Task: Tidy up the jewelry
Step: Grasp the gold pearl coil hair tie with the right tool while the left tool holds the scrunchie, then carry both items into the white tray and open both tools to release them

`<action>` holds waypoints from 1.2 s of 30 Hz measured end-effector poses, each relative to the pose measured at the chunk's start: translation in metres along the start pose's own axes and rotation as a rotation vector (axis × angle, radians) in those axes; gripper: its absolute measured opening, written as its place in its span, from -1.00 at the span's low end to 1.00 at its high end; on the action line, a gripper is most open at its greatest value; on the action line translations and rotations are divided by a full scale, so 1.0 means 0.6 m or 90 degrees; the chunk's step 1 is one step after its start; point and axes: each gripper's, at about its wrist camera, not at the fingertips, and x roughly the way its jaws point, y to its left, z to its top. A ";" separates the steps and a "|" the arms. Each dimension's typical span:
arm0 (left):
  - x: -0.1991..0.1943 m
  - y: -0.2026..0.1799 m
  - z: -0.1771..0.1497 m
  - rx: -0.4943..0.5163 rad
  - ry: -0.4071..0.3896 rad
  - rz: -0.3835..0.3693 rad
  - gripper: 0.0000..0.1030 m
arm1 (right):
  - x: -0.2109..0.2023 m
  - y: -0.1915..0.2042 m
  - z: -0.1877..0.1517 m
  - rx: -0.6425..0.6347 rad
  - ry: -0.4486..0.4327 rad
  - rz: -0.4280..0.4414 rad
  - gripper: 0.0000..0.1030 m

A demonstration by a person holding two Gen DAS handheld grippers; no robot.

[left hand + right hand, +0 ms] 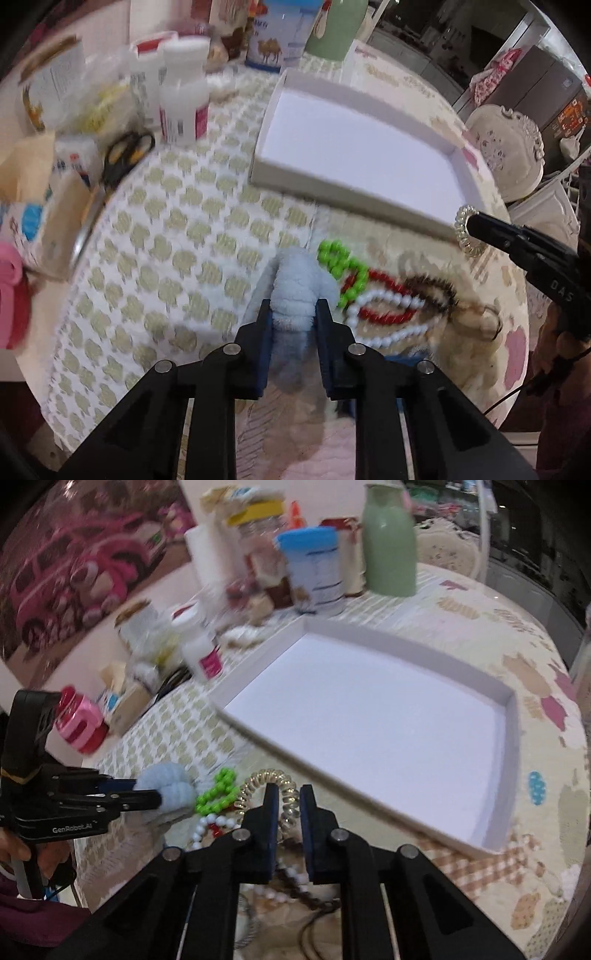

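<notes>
The counter [535,701] has a white tray [511,716]. The left hand-held gripper [293,308] squeezes a soft blue scrunchie [295,280]. The right hand-held gripper [284,794] pinches a springy, light coil tie [286,794] by its side.

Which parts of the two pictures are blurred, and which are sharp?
Left wrist view: the left claw is sharp, while the bottles at the back are smeared. Right wrist view: the right claw is sharp, the jars blurred, and the white tray edges bend.
</notes>
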 end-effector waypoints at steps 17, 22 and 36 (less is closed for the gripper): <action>0.057 -0.063 0.203 0.027 -0.057 0.038 -0.61 | 0.051 -0.182 0.022 0.140 0.039 -0.106 -0.77; 0.103 -0.063 0.223 0.028 -0.033 0.055 -0.61 | 0.076 -0.217 0.002 0.162 0.068 -0.115 -0.77; 0.138 -0.037 0.220 -0.007 0.017 0.053 -0.37 | 0.057 -0.230 0.000 0.188 0.031 -0.106 -0.12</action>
